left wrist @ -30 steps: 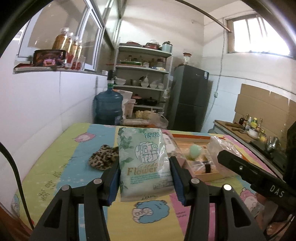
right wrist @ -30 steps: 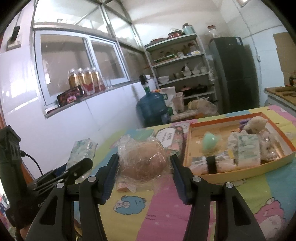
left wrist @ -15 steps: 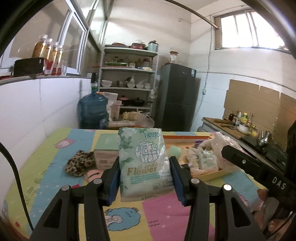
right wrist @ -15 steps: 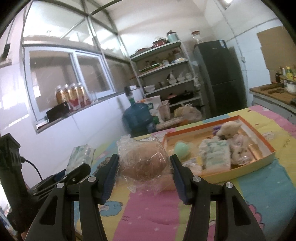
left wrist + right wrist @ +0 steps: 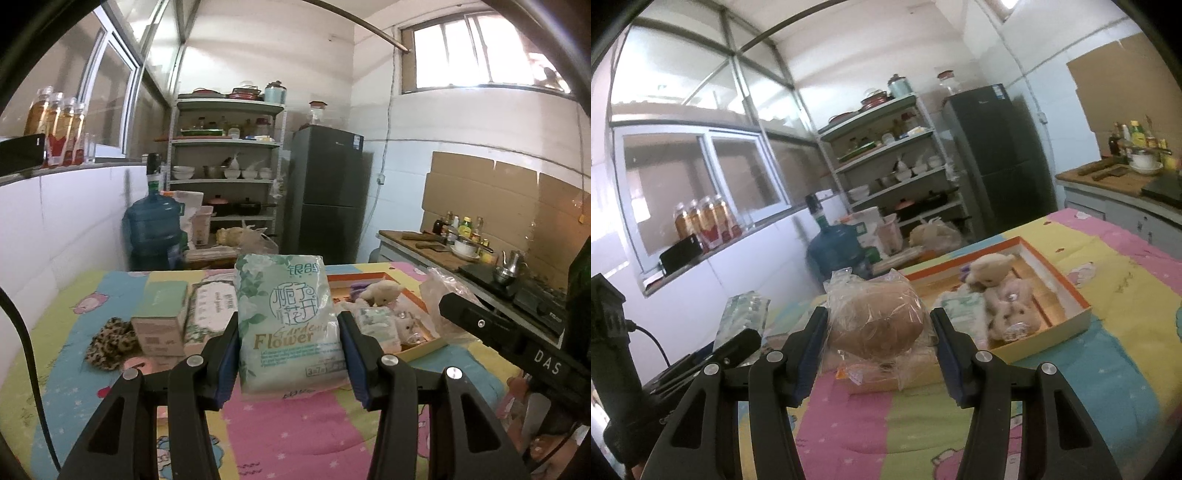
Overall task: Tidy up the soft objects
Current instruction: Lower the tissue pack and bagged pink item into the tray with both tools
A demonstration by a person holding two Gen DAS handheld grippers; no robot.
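Left wrist: my left gripper (image 5: 290, 356) clamps tissue pack (image 5: 286, 321), frame centre. My right gripper (image 5: 879, 345) clamps bagged bread (image 5: 875, 319). Tray (image 5: 1071, 291), right of centre, already holds plush toys (image 5: 1001, 291). Left: both items, leopard cloth (image 5: 110, 341).

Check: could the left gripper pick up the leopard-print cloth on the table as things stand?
Probably not yet. The left gripper is shut on the tissue pack, so it has no free grip. The leopard-print cloth lies uncovered, beside the boxes.

Left tongs (image 5: 289, 354) swung rightward with tissue pack (image 5: 288, 325), right tongs (image 5: 877, 350) carried bagged bread (image 5: 875, 323) closer to tray (image 5: 1078, 306)
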